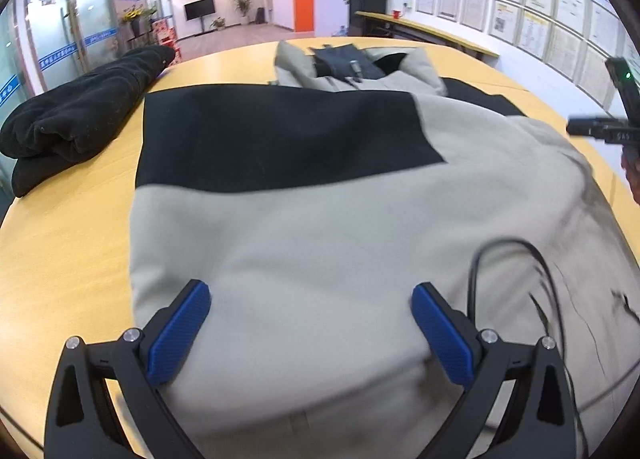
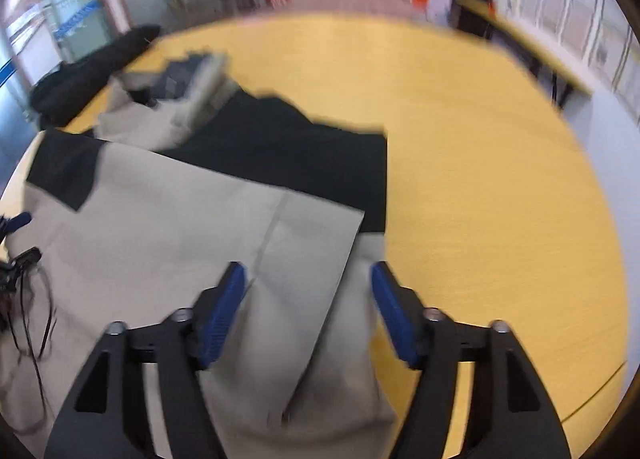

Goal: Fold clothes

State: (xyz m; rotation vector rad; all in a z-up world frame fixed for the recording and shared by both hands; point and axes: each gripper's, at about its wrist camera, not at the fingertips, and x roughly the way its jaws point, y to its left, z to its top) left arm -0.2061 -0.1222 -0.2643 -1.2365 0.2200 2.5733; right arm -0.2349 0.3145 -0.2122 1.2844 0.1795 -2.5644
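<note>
A grey-beige and black jacket (image 1: 320, 227) lies spread on the yellow table (image 1: 68, 259), its hood and dark lining (image 1: 352, 63) at the far end. My left gripper (image 1: 311, 287) hovers over the near grey part, jaws wide apart, and its blue pads (image 1: 180, 331) press on nothing. In the right wrist view the same jacket (image 2: 160, 227) has a grey flap (image 2: 312, 259) folded over the black panel (image 2: 304, 155). My right gripper (image 2: 309, 269) stands open with the flap's edge lying loose between its fingers.
A folded black garment (image 1: 80, 119) lies at the table's left side, also seen far left as a black garment (image 2: 92, 67). Thin black cables (image 1: 520, 259) trail over the jacket's right part. Bare yellow tabletop (image 2: 500, 199) stretches to the right of the jacket.
</note>
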